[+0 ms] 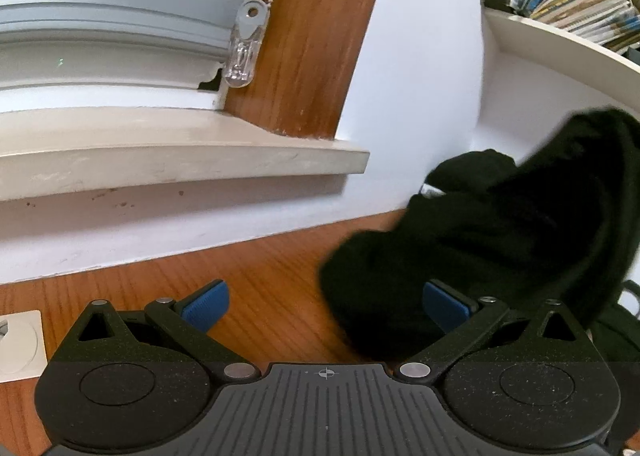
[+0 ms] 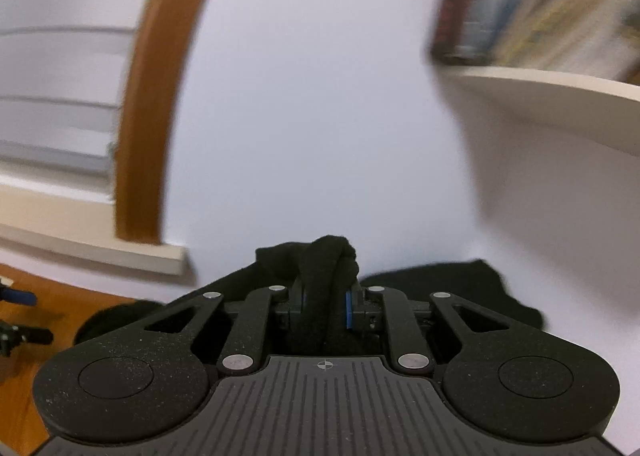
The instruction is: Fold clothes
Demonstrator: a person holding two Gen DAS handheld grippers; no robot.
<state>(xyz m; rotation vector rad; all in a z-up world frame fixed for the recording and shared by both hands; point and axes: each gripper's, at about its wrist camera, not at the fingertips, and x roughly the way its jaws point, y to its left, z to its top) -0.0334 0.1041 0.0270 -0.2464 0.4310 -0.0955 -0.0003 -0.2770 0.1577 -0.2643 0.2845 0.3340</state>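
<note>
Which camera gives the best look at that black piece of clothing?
The left wrist view: the black garment appears as one big, lifted, blurred bundle. The right wrist view shows only a bunched fold pinched in the right tongs.

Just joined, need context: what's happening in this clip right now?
A person with a handheld tool in each hand is folding clothes. The right tool is clamped on a bunched fold of soft black fabric garment, held up in front of the white wall. The left tool is open and empty above the orange-brown wooden table, with the garment hanging at its right. The right wrist view is blurred.
</note>
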